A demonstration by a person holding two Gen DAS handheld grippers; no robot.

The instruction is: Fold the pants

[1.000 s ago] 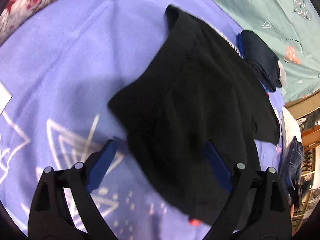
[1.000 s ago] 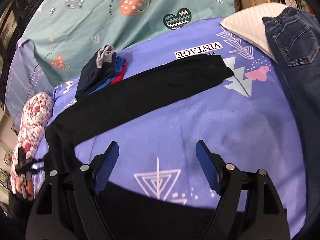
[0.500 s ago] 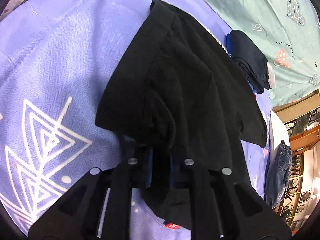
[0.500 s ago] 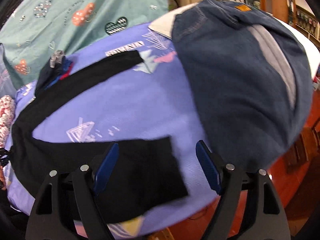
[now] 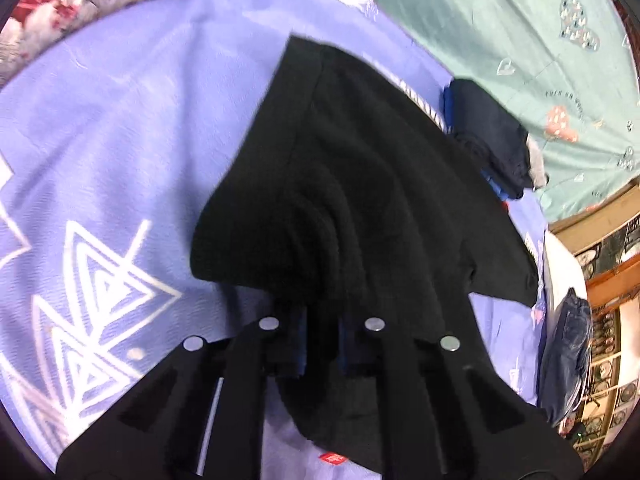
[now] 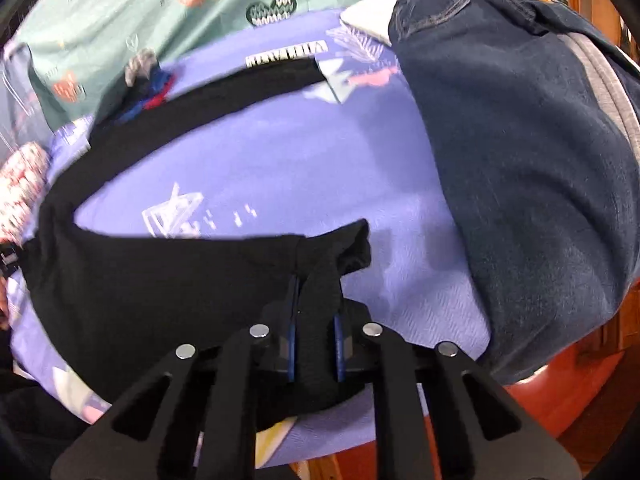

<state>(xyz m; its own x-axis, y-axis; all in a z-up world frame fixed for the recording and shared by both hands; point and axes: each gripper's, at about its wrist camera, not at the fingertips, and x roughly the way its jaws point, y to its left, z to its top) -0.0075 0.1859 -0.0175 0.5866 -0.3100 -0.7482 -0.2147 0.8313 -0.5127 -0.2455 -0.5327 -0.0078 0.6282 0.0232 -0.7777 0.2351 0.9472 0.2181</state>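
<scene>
Black pants (image 5: 360,184) lie spread on a purple printed blanket (image 5: 120,140). My left gripper (image 5: 322,320) is shut on a bunched fold at the near edge of the pants, which rises in ridges above the fingers. In the right wrist view the pants (image 6: 160,292) form a wide V. One leg (image 6: 224,92) runs toward the far side; the near leg ends at my right gripper (image 6: 316,300). Its jaws are closing, with a gathered strip of the black cloth pinched between the blue pads (image 6: 294,320).
Blue jeans (image 6: 520,160) drape over a white pillow (image 6: 368,12) at the right. A small pile of dark folded clothes (image 5: 492,148) sits at the far side by a green heart-print sheet (image 5: 520,20). A floral pillow (image 5: 60,8) lies far left. The bed's edge drops to a reddish floor (image 6: 560,400).
Both grippers went from wide open to closed on the black pants. The left one shut first and raised the cloth a little. The right one swung over to the near leg's end.
</scene>
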